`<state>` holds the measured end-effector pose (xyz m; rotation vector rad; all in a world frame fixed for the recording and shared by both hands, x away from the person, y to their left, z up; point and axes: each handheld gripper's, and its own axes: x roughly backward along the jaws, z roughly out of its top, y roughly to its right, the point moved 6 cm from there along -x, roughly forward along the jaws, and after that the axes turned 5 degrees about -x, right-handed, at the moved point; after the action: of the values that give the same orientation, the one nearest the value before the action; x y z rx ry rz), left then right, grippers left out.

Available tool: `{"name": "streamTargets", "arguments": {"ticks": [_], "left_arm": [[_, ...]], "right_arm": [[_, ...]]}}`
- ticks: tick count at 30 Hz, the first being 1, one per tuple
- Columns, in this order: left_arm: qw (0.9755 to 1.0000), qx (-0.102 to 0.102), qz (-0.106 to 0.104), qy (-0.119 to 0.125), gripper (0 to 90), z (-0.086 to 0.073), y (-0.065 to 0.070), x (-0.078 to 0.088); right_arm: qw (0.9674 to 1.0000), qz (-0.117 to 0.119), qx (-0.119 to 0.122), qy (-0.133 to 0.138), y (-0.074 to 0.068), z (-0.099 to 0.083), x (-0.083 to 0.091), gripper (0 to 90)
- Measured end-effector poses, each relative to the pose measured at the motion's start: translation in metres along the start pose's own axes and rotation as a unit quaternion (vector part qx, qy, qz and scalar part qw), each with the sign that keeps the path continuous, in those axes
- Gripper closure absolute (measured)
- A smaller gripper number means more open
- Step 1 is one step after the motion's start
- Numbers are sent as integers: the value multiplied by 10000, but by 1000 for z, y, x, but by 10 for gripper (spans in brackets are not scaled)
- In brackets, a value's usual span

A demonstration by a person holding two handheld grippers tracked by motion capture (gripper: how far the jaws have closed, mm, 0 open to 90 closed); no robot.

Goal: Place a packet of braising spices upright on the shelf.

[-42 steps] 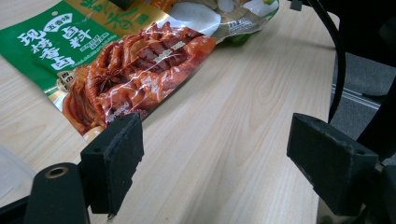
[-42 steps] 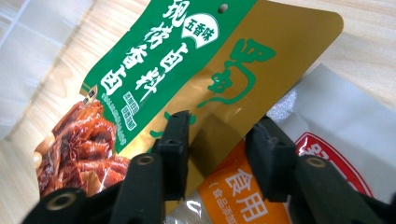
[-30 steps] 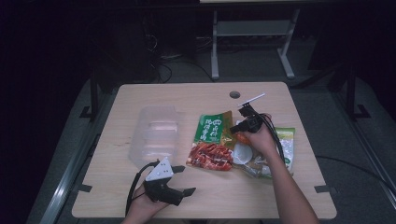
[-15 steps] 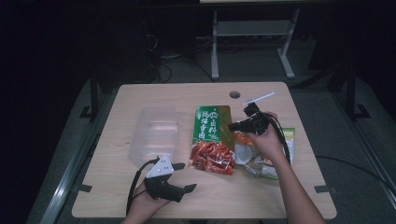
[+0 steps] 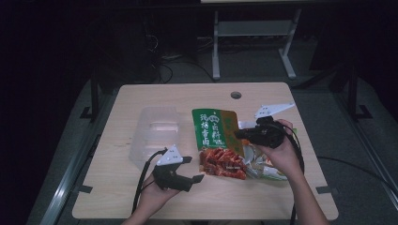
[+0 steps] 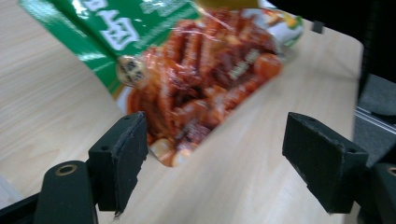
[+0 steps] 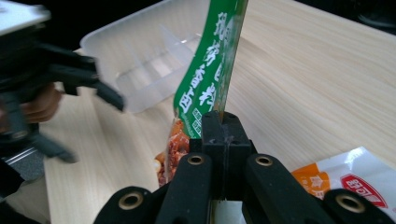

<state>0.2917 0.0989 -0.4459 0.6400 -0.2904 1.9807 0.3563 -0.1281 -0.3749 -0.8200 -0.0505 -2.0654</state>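
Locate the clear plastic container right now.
In the high view the clear plastic container sits on the table left of centre, just left of the green snack bag and beyond the left gripper.

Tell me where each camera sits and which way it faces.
High view: above the person's side, looking forward and down at the table; both forearms enter from the bottom.
Left gripper view: on the left hand-held gripper, open jaws facing the snack bag.
Right gripper view: on the right hand-held gripper, shut on the snack bag, facing the plastic box.
All three show the bag.
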Motion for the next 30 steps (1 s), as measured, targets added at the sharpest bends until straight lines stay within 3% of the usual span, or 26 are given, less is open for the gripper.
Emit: {"name": "streamTargets", "arguments": {"ticks": [3,5,8,14,17,21,23,24,27,30], "left_arm": [[9998,160,77,-16,222,4,-5,-6],[9991,378,185,-56,222,8,-12,-15],[9976,603,316,-142,209,9,-21,-32],[9960,845,159,-227,216,16,-32,-53],[9947,986,-99,-282,298,22,-37,-59],[9925,1167,-349,-132,506,29,-43,-65],[9923,1148,-451,-134,625,30,-45,-65],[9908,1232,-544,-101,684,30,-44,-65],[9906,1221,-621,-62,805,31,-43,-63],[9911,1187,-595,-51,836,32,-42,-61]], "right_arm": [[9999,100,90,89,-3,-3,3,900],[9995,199,159,170,-6,-8,7,900],[9997,149,171,103,-1,-12,12,900],[9994,247,187,123,4,-18,14,900],[9991,341,209,164,4,-19,14,900],[9989,356,247,171,4,-19,14,899],[9991,328,251,137,5,-21,14,900],[9991,322,243,113,6,-22,14,899],[9994,305,154,111,9,-24,14,899],[9995,284,94,126,12,-26,15,898]]}}
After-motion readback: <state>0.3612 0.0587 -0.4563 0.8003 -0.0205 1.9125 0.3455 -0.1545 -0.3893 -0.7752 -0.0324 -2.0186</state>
